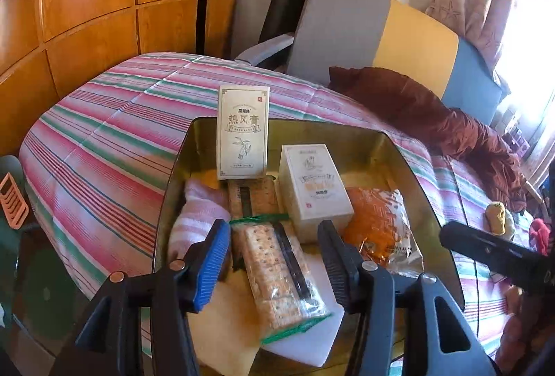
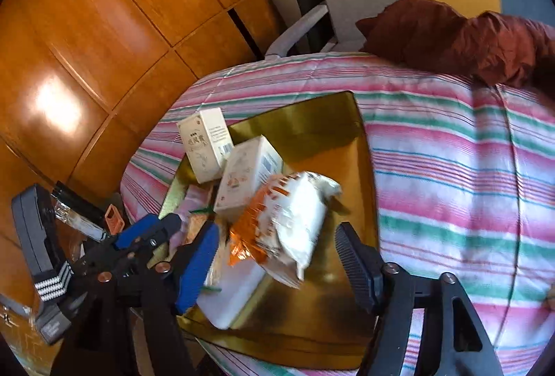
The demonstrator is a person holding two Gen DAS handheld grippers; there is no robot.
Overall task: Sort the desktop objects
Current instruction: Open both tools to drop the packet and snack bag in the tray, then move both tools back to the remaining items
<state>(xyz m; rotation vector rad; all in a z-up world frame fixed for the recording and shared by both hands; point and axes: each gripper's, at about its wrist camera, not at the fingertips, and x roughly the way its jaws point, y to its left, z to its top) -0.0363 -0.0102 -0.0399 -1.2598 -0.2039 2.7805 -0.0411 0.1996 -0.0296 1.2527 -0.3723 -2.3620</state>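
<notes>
- Left gripper (image 1: 274,258): jaws apart, pads clear of the cracker pack (image 1: 277,275), which lies lengthwise between them in the gold tray (image 1: 350,133).
- Right gripper (image 2: 277,258): jaws apart; orange-and-white snack bag (image 2: 291,223) sits between the pads, touching neither as far as the blurred view allows.
- Snack bag rests partly on a white foam block (image 2: 239,289).
- Behind the crackers: low cream box (image 1: 314,188); tall cream box (image 1: 243,133) upright at the tray's far wall.
- Pink striped cloth (image 1: 197,216) just left of the crackers.
- Tray sits on a striped quilt (image 1: 104,147).
</notes>
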